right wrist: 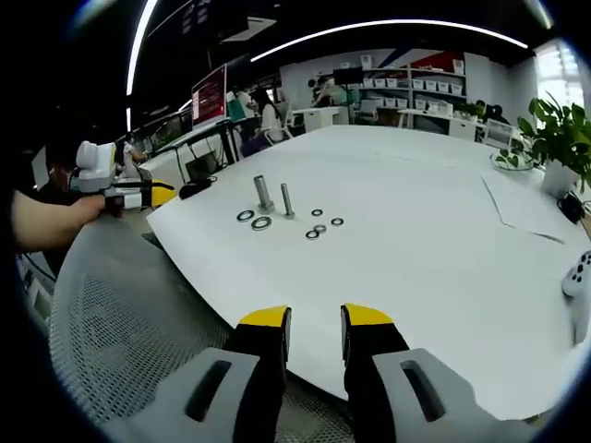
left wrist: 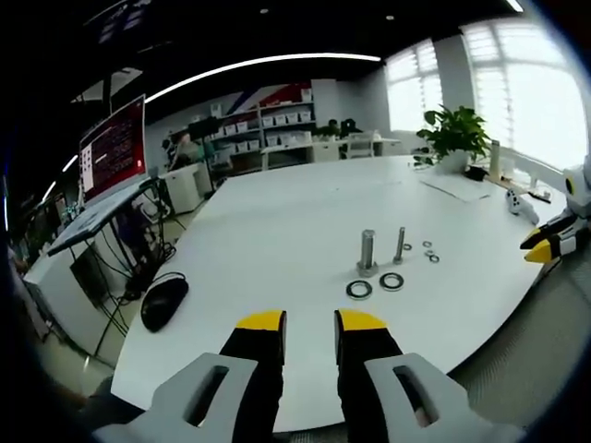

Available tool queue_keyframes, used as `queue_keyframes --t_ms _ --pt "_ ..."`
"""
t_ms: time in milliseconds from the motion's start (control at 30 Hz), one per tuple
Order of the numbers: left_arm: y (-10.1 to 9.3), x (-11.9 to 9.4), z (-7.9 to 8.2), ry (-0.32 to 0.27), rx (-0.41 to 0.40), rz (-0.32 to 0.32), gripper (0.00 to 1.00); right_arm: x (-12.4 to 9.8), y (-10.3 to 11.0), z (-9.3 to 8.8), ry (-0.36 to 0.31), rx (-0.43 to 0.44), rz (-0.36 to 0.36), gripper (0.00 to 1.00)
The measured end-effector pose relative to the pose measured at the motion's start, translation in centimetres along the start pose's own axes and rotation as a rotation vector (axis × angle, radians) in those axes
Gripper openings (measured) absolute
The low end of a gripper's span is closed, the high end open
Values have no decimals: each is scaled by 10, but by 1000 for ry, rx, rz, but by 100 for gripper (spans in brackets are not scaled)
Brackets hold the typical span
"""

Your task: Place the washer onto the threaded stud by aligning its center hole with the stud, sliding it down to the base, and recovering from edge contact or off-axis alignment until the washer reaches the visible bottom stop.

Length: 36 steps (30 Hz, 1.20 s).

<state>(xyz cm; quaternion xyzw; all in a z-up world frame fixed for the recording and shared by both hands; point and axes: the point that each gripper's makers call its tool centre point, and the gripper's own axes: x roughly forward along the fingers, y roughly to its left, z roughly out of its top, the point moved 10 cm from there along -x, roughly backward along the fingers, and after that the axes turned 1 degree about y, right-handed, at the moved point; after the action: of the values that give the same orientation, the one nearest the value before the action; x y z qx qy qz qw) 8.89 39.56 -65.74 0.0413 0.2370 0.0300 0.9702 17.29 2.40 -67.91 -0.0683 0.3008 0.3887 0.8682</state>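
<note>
A wide white surface [left wrist: 305, 221] carries the work, and little stands between the grippers and the parts on it. In the left gripper view a black computer mouse [left wrist: 163, 301] lies near the surface's lower left edge, a potted plant [left wrist: 452, 134] stands at the upper right with a sheet of paper [left wrist: 459, 186] in front of it, and a monitor with a reddish screen [left wrist: 113, 148] sits on a desk at the upper left. Shelves of white bins [left wrist: 277, 125] line the far wall. A thick stud [left wrist: 367, 253] and a thinner stud [left wrist: 400, 245] stand upright just right of the frame's centre. Two large washers [left wrist: 359, 289] [left wrist: 391, 281] lie flat just in front of the thick stud, and a few small washers [left wrist: 430, 252] lie to the right of the thin one. The left gripper [left wrist: 309, 323] is at the bottom centre, its yellow-tipped jaws slightly apart and holding nothing; the washers lie above and a little right of the tips, well apart from them. In the right gripper view the right gripper [right wrist: 315, 318] hangs over the near edge of the surface, above a mesh chair back [right wrist: 120, 314], jaws likewise a little apart and empty. There the studs [right wrist: 264, 193] and washers [right wrist: 261, 222] sit in the upper left centre, far from the tips. The other gripper [right wrist: 148, 193] shows at the left edge, held by a hand [right wrist: 51, 220].
</note>
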Motion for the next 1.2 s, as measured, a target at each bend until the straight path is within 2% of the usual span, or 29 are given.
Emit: queue_keyframes --t_ms 367,567,600,667,733,800,867,933,967,1200 --pt "0 0 0 -2 0 -4 18 1 0 -1 30 -1 -5 24" --pt "-1 0 2 -27 -3 -20 17 1 -1 -2 43 -4 -21 24" --pt "-2 -1 2 -36 -11 -35 17 1 -1 -2 46 -5 -23 24" --pt "-5 -2 7 -105 -55 -71 18 1 -2 -2 46 -1 -24 24" --pt "-4 -2 6 -73 -37 -57 19 1 -2 -3 46 0 -26 24" --pt "-5 -2 5 -66 -36 -79 20 1 -2 -3 56 1 -29 24" --pt "-9 -2 7 -78 -33 -134 23 -1 -4 -2 39 6 -48 24" --pt "-12 -2 4 -42 -7 -181 28 -2 -5 -2 22 16 -67 24" --pt "-13 -2 4 -42 19 -202 29 -2 -5 -2 29 18 -67 24" --pt "-17 -1 1 -8 26 -285 29 -2 -7 -7 81 37 -92 25"
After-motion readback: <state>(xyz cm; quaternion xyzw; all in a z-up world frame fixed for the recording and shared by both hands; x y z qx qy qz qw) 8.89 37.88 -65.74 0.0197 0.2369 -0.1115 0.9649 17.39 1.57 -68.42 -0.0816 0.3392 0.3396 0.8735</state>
